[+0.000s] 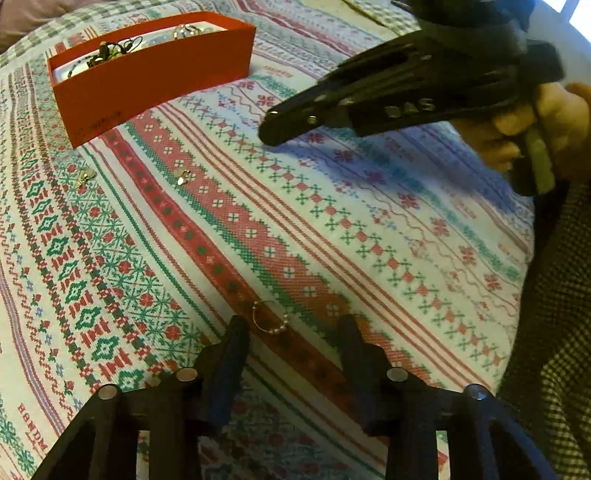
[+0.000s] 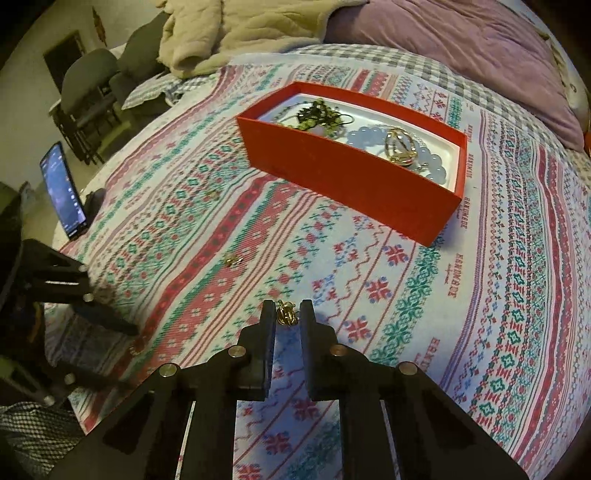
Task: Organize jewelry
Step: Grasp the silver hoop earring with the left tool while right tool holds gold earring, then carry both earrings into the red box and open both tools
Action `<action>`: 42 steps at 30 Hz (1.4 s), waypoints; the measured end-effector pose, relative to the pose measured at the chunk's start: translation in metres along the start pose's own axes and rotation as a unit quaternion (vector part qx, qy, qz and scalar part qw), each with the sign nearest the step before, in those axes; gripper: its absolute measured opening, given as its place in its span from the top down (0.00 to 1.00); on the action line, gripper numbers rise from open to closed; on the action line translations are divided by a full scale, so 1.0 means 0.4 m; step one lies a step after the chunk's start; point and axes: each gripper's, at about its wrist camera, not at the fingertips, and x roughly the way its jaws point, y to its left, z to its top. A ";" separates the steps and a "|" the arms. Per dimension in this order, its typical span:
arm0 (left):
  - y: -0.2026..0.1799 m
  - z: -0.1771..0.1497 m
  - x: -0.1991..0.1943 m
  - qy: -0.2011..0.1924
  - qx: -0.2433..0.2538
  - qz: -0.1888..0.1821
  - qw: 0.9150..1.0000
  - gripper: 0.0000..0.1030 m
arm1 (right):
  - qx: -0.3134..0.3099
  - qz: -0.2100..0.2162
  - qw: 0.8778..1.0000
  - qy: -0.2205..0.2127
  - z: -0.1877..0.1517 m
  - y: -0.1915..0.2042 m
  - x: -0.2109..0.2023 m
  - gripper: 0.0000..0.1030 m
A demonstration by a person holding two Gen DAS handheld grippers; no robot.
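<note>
A red box (image 1: 147,81) holding jewelry stands at the far left on the patterned cloth; in the right wrist view it (image 2: 351,181) holds green beads, pale blue beads and a gold piece. My left gripper (image 1: 291,328) is open low over the cloth, with a thin gold ring with small pearls (image 1: 269,317) just ahead between its fingertips. My right gripper (image 2: 287,314) is shut on a small gold earring (image 2: 286,314) above the cloth; it shows in the left wrist view (image 1: 273,129) at upper right. Two small gold pieces (image 1: 183,176) (image 1: 85,177) lie near the box.
The patterned cloth (image 2: 406,295) covers a bed. A loose gold piece (image 2: 232,260) lies on it left of centre. A lit phone (image 2: 62,188) stands propped at the left edge. Chairs (image 2: 92,92), a beige blanket (image 2: 240,29) and a purple cover (image 2: 461,44) lie behind.
</note>
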 end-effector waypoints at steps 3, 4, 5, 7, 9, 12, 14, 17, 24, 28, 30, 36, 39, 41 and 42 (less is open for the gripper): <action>0.002 0.005 0.008 -0.004 -0.002 0.012 1.000 0.69 | -0.005 0.002 1.000 0.000 -0.004 0.012 -0.008 0.87; 0.000 0.005 0.011 -0.005 -0.001 0.016 1.000 0.70 | -0.006 0.004 1.000 -0.001 -0.004 0.017 -0.012 0.87; -0.004 0.006 0.015 -0.006 0.003 0.020 1.000 0.70 | -0.007 0.004 1.000 -0.001 -0.005 0.019 -0.015 0.87; -0.015 0.006 0.021 -0.007 0.010 0.029 1.000 0.73 | -0.007 0.004 1.000 -0.002 -0.005 0.021 -0.022 0.87; -0.019 0.013 0.030 -0.007 0.014 0.033 0.999 0.78 | -0.007 0.004 1.000 -0.004 -0.005 0.022 -0.029 0.87; -0.014 0.019 0.033 -0.006 0.013 0.040 0.999 0.87 | -0.005 0.002 1.000 -0.006 -0.006 0.023 -0.039 0.87; -0.016 0.019 0.031 -0.006 0.014 0.043 0.999 0.87 | -0.005 0.001 1.000 -0.007 -0.008 0.024 -0.044 0.87; -0.014 0.022 0.026 -0.007 0.014 0.046 0.999 0.87 | -0.006 -0.001 1.000 -0.007 -0.012 0.028 -0.052 0.87; -0.008 0.020 -0.005 -0.018 0.007 0.054 0.998 0.87 | -0.009 -0.004 1.000 -0.010 -0.013 0.036 -0.073 0.87; 0.003 0.040 -0.016 -0.030 0.000 0.066 0.997 0.87 | -0.009 -0.009 1.000 -0.016 -0.005 0.040 -0.086 0.87; 0.011 0.051 -0.020 -0.034 -0.007 0.073 0.997 0.87 | -0.007 -0.011 1.000 -0.021 0.001 0.037 -0.093 0.87; 0.043 0.100 -0.035 -0.051 -0.032 0.103 0.993 0.86 | 0.015 -0.019 0.999 -0.042 0.037 0.010 -0.111 0.87; 0.058 0.127 -0.046 -0.064 -0.045 0.113 0.991 0.86 | 0.019 -0.025 0.998 -0.054 0.058 0.000 -0.123 0.87; 0.069 0.148 -0.052 -0.072 -0.054 0.117 0.989 0.87 | 0.023 -0.027 0.998 -0.059 0.070 -0.007 -0.127 0.87; 0.074 0.160 -0.056 -0.077 -0.058 0.120 0.988 0.86 | 0.025 -0.028 0.997 -0.061 0.076 -0.011 -0.129 0.87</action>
